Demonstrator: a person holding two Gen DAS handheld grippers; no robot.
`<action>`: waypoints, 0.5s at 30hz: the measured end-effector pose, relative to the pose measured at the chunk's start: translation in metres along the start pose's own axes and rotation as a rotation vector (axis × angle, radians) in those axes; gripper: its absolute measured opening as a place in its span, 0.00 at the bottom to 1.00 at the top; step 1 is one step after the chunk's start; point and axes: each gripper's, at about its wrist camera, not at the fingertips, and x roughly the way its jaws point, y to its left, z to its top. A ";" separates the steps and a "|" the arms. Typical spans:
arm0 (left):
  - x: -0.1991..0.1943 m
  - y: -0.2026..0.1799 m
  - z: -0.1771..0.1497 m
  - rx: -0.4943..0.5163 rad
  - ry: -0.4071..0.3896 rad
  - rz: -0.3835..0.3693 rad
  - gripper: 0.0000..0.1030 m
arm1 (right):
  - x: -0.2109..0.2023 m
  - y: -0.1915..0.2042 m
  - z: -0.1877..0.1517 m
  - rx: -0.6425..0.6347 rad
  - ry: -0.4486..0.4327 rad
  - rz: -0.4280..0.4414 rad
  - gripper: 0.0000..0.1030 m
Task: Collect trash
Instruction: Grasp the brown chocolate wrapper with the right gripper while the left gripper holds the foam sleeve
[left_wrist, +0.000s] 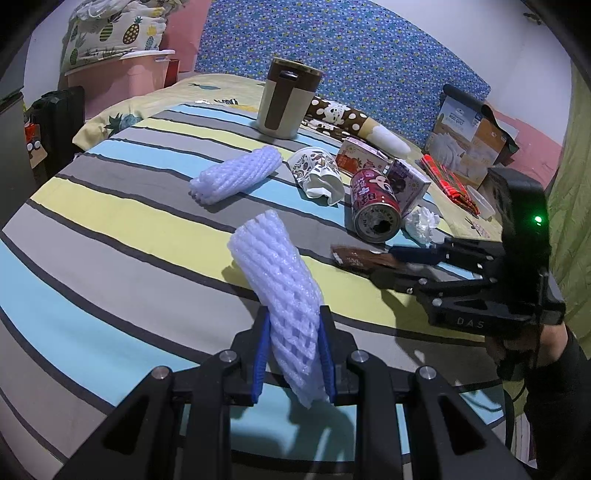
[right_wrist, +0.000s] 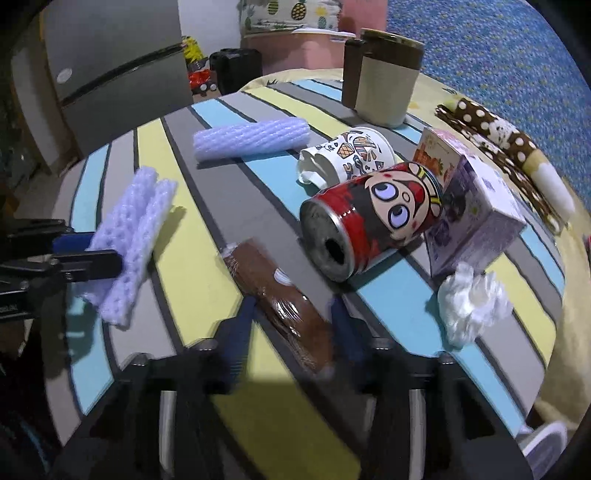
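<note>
Holding a white foam fruit net (left_wrist: 286, 295) clear of the striped bed cover (left_wrist: 110, 236), the left gripper (left_wrist: 294, 354) is closed on the net's lower end, and its blue pads (left_wrist: 260, 354) visibly pinch the mesh inward. The right gripper (right_wrist: 291, 325) is spread open with one finger on each side of a brown snack wrapper (right_wrist: 277, 295) lying flat on the cover; it has hold of nothing yet.

Remaining trash on the bed, all near one another:
- a second foam net (left_wrist: 234, 173), lying apart toward the head of the bed
- a crushed paper cup (left_wrist: 317, 173)
- a red drink can (left_wrist: 375, 206) on its side, open end toward the cameras
- two small cartons (left_wrist: 410, 181) touching the can
- a wad of tissue (left_wrist: 421, 223) beside the can

Handling judgement:
- Foam net: very light, soft and springy; light pressure across the middle or one end should suffice.
- Wrapper: thin, glossy film, likely slippery and limp. Grip across its narrow width near the closest end, pads low against the cover so that the film is caught rather than pushed away.
- Can: rigid but free to roll; take it across the body.

A lidded tumbler (left_wrist: 284, 98) stands upright behind the pile and does not look like trash.
</note>
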 end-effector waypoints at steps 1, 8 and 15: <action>0.000 -0.001 0.000 0.002 0.000 0.001 0.25 | -0.002 0.003 -0.003 0.005 -0.002 -0.023 0.31; -0.003 -0.009 -0.003 0.018 -0.001 -0.005 0.25 | -0.024 0.005 -0.024 0.126 -0.048 -0.043 0.24; -0.005 -0.040 -0.008 0.071 0.008 -0.047 0.24 | -0.050 -0.007 -0.047 0.251 -0.099 -0.053 0.24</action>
